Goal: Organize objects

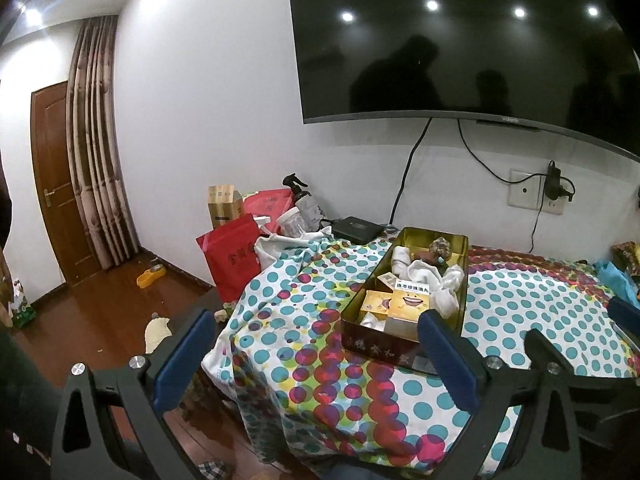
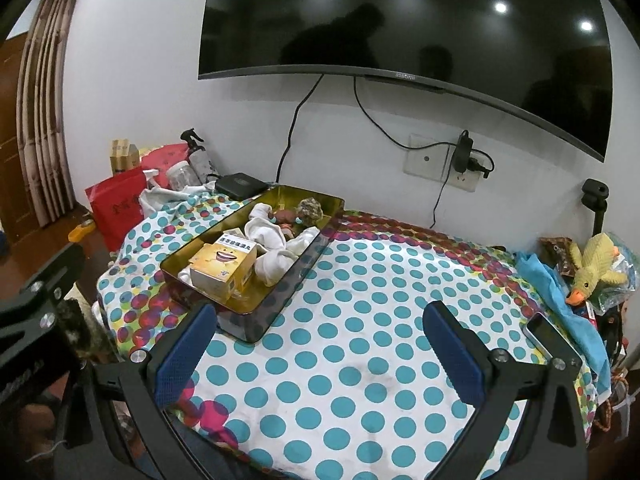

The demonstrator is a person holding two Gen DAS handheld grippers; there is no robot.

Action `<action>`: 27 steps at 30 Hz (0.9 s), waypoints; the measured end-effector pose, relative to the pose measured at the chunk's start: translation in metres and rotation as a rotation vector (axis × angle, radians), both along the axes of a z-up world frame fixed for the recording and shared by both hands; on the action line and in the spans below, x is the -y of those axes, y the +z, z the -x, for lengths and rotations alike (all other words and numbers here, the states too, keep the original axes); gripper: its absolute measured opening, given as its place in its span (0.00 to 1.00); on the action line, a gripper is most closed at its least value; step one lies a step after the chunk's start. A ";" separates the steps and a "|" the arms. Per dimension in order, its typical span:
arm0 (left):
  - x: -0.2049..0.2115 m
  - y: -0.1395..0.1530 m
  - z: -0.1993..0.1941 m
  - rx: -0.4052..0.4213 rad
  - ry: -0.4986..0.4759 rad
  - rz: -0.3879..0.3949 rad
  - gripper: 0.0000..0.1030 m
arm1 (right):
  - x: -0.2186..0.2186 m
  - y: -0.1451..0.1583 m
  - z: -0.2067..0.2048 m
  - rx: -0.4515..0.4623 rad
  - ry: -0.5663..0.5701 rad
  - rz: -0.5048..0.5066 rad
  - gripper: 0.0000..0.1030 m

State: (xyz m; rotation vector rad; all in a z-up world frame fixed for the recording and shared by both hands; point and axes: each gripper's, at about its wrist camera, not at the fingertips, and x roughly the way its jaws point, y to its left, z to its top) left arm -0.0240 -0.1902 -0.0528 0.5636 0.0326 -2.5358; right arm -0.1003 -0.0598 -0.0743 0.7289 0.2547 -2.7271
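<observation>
A long gold tin (image 1: 464,268) (image 2: 332,208) lies on the dotted tablecloth (image 1: 300,344) (image 2: 360,320). Inside it are a yellow smiling-face box (image 1: 404,306) (image 2: 224,264), white socks (image 1: 428,272) (image 2: 276,240) and a small brown figure (image 1: 440,250) (image 2: 310,210). My left gripper (image 1: 312,336) stands open over the table's left corner, its right finger in front of the tin's near end. My right gripper (image 2: 320,324) hangs open above bare cloth, just right of the tin's near end. Neither holds anything.
Against the wall stand a spray bottle (image 2: 198,156), a clear jar (image 2: 182,174), red bags (image 1: 232,260) and a black box (image 2: 240,186). A plush duck (image 2: 596,268), blue cloth (image 2: 560,300) and a phone (image 2: 546,334) crowd the right edge. A TV (image 2: 400,28) hangs above.
</observation>
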 end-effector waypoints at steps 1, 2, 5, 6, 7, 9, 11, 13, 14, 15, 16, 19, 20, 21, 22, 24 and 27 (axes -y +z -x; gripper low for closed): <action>0.000 0.000 0.001 0.004 0.003 0.006 1.00 | -0.002 0.000 -0.001 0.000 0.002 0.006 1.00; -0.001 -0.001 0.002 0.010 0.000 0.008 1.00 | -0.003 0.000 -0.001 0.002 0.005 0.011 1.00; 0.000 -0.003 0.003 0.021 -0.015 -0.010 1.00 | -0.006 0.000 -0.003 0.001 0.002 0.011 1.00; 0.000 -0.004 0.004 0.027 -0.016 -0.013 1.00 | -0.006 0.000 -0.002 0.006 0.003 0.007 1.00; 0.000 -0.004 0.004 0.030 -0.018 -0.016 1.00 | -0.006 -0.001 -0.002 0.009 0.001 0.003 1.00; 0.000 -0.005 0.005 0.039 -0.026 -0.024 1.00 | -0.006 -0.002 -0.003 0.010 0.000 -0.001 1.00; -0.002 -0.006 0.005 0.036 -0.029 -0.012 1.00 | -0.006 -0.003 -0.003 0.010 -0.001 -0.009 1.00; -0.003 -0.007 0.006 0.039 -0.043 -0.018 1.00 | -0.005 -0.004 -0.003 0.012 -0.003 -0.011 1.00; -0.003 -0.007 0.006 0.042 -0.050 -0.020 1.00 | -0.005 -0.004 -0.003 0.016 -0.002 -0.014 1.00; -0.005 -0.007 0.006 0.040 -0.054 -0.015 1.00 | -0.005 -0.005 -0.003 0.016 -0.001 -0.015 1.00; -0.006 -0.007 0.006 0.037 -0.053 -0.006 1.00 | -0.005 -0.005 -0.003 0.016 -0.001 -0.016 1.00; -0.007 -0.007 0.005 0.028 -0.054 -0.002 1.00 | -0.005 -0.005 -0.003 0.015 -0.001 -0.016 1.00; -0.007 -0.007 0.005 0.027 -0.057 -0.005 1.00 | -0.005 -0.005 -0.003 0.015 -0.001 -0.015 1.00; -0.007 -0.007 0.005 0.026 -0.059 -0.003 1.00 | -0.005 -0.005 -0.003 0.015 -0.003 -0.016 1.00; -0.008 -0.007 0.005 0.026 -0.060 -0.003 1.00 | -0.004 -0.005 -0.003 0.016 -0.002 -0.016 1.00; -0.009 -0.007 0.005 0.028 -0.063 0.002 1.00 | -0.005 -0.005 -0.004 0.015 -0.002 -0.015 1.00; -0.011 -0.008 0.005 0.032 -0.072 0.009 1.00 | -0.005 -0.006 -0.003 0.021 -0.003 -0.020 1.00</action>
